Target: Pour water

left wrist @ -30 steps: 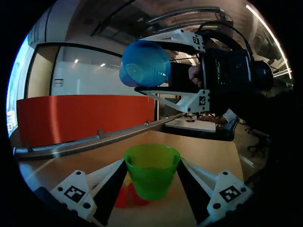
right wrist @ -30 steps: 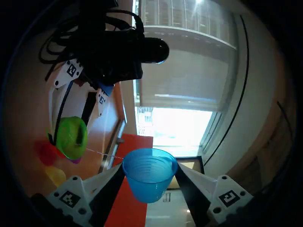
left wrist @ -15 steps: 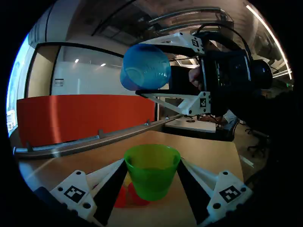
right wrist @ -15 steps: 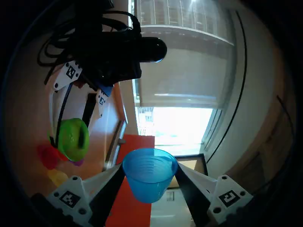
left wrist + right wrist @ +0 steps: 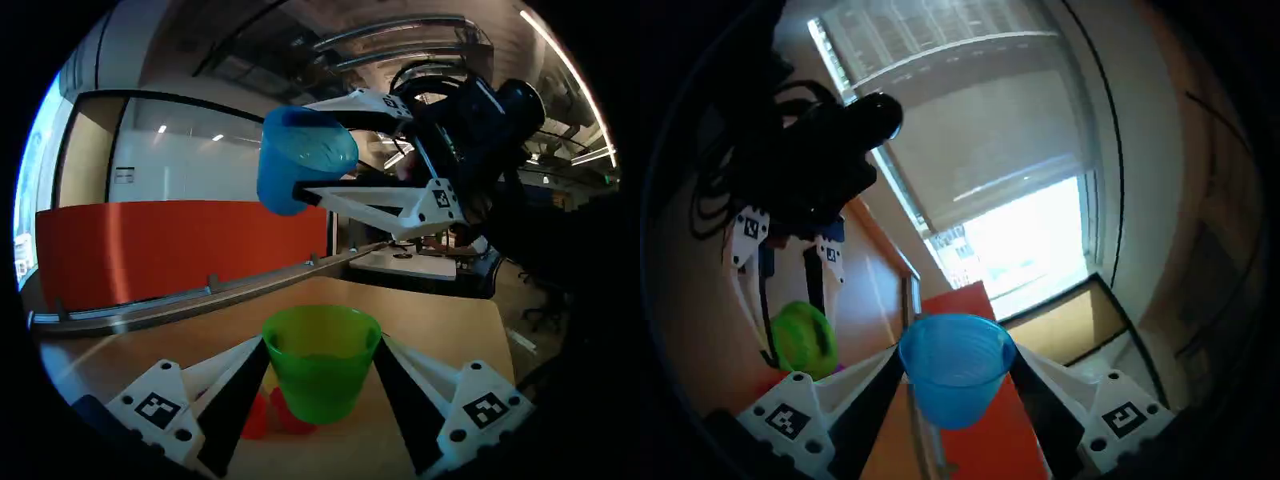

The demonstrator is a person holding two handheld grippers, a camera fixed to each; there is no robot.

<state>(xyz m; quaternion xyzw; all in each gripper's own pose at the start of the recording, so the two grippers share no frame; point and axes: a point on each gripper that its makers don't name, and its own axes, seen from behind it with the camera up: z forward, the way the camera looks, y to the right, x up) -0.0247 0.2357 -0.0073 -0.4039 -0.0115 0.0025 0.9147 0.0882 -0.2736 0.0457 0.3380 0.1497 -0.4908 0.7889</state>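
Observation:
My left gripper [image 5: 322, 376] is shut on a green cup [image 5: 322, 362] that stands low over the wooden table [image 5: 448, 324]; a little water shows inside it. Above it in the left gripper view, my right gripper [image 5: 320, 170] is shut on a blue cup [image 5: 300, 158], now tilted with its mouth facing up and to the right. In the right gripper view the blue cup [image 5: 956, 380] sits between the white fingers [image 5: 844, 396], and the green cup [image 5: 804, 340] shows at the lower left, held by the left gripper [image 5: 792, 320]. No stream of water is visible.
Small red and yellow cups [image 5: 268, 408] lie on the table behind the green cup. An orange partition [image 5: 176, 244] with a metal rail [image 5: 208, 292] borders the table's far side. A bright window with a blind [image 5: 1008, 184] lies beyond. Office desks [image 5: 416, 260] stand at the right.
The right gripper has rotated the blue cup from mouth-down toward upright. The thin stream seen one second ago has stopped. The green cup and left gripper have stayed put.

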